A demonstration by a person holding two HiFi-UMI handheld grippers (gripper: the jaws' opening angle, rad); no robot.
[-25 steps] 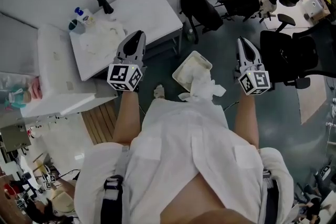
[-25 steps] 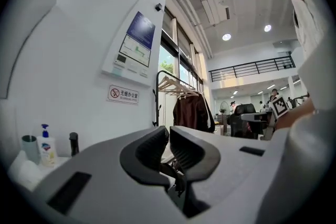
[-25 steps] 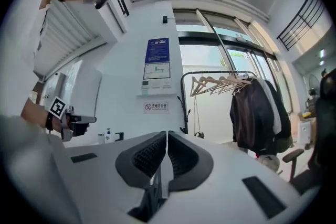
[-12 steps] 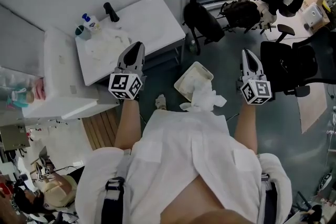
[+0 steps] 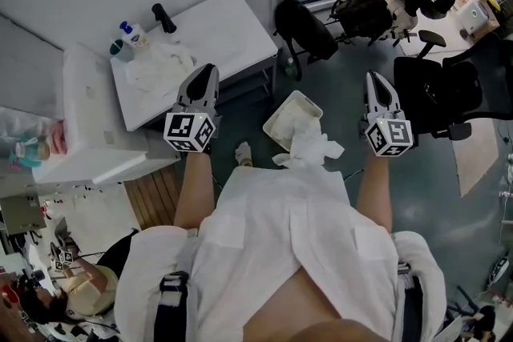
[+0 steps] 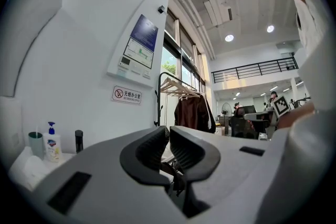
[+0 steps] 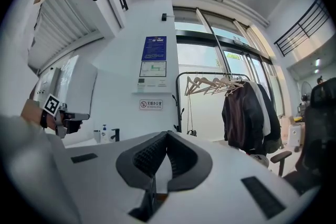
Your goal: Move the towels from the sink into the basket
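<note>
Both tongs are hovering with jaws pressed together, empty: the left gripper (image 5: 207, 70) at centre left, the right gripper (image 5: 375, 78) at centre right. Towels (image 5: 160, 64) are lying in the white sink (image 5: 232, 20) at upper left. The basket (image 5: 280, 106) is sitting at centre on the grey floor (image 5: 345, 52), a towel (image 5: 311, 148) spilling over its lower rim.

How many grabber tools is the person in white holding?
2. The grey left tool hovers by the white sink counter; the grey right tool hovers near the black office chair. None hidden.
</note>
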